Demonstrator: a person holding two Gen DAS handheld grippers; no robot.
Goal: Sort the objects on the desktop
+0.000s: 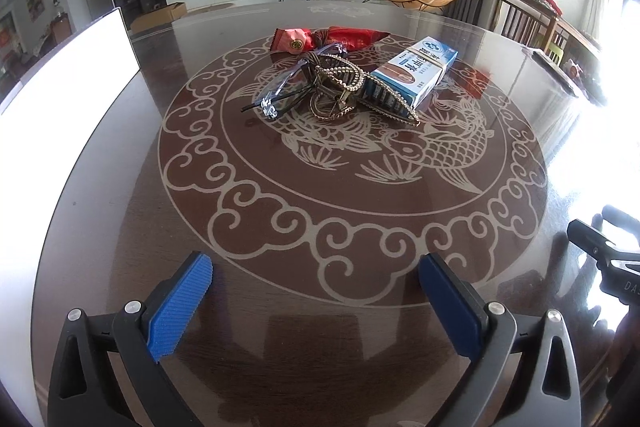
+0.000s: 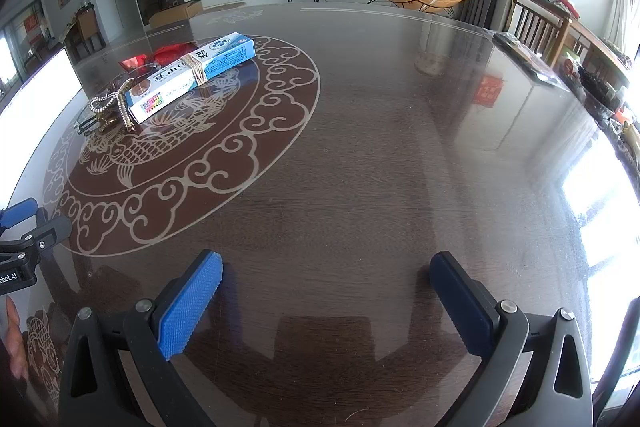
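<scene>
A small pile lies in the middle of the round dark table [image 1: 320, 299]. It holds a blue and white box [image 1: 416, 69] bound with a rubber band, a pearl-studded hair claw [image 1: 344, 83], clear glasses [image 1: 280, 87] and a red snack packet [image 1: 320, 39]. My left gripper [image 1: 316, 275] is open and empty, hovering near the table's front edge, well short of the pile. My right gripper [image 2: 326, 275] is open and empty over bare table; the box [image 2: 192, 77], the claw [image 2: 110, 107] and the packet [image 2: 160, 57] show far to its left.
A white board [image 1: 68, 67] stands at the table's left edge. Dark items [image 2: 520, 55] lie at the far right rim. Wooden chairs [image 2: 540, 23] stand beyond the right rim. The left gripper's side [image 2: 24, 227] shows at the left of the right wrist view.
</scene>
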